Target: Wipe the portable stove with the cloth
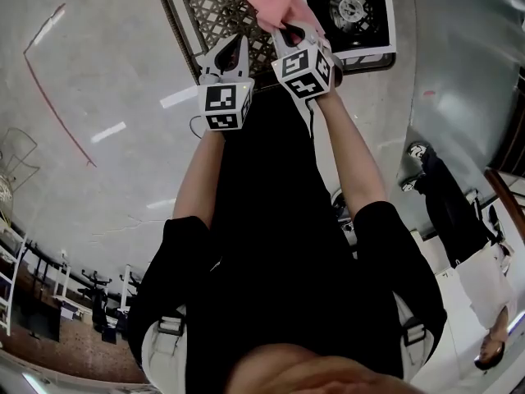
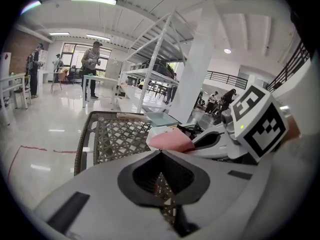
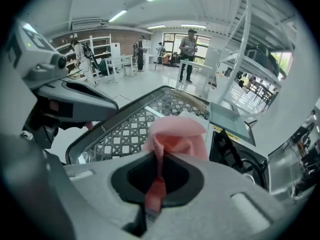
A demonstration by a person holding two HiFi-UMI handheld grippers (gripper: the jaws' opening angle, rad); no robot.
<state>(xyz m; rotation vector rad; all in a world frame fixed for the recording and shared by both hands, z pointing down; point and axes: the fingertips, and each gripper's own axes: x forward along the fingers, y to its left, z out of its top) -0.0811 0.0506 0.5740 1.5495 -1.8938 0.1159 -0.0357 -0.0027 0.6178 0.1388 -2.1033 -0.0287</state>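
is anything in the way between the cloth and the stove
Nothing visible. The right gripper holds the pink cloth right at the edge of the portable stove, no object between them. The left gripper sits aside, by the woven basket.

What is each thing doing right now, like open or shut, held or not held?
left gripper: shut, nothing in it.
right gripper: shut on the pink cloth.
pink cloth: bunched up, pinched in the right gripper, held by the stove's edge.
portable stove: sitting flat, nothing on its burner, no flame to see.
woven basket: lying flat beside the stove.
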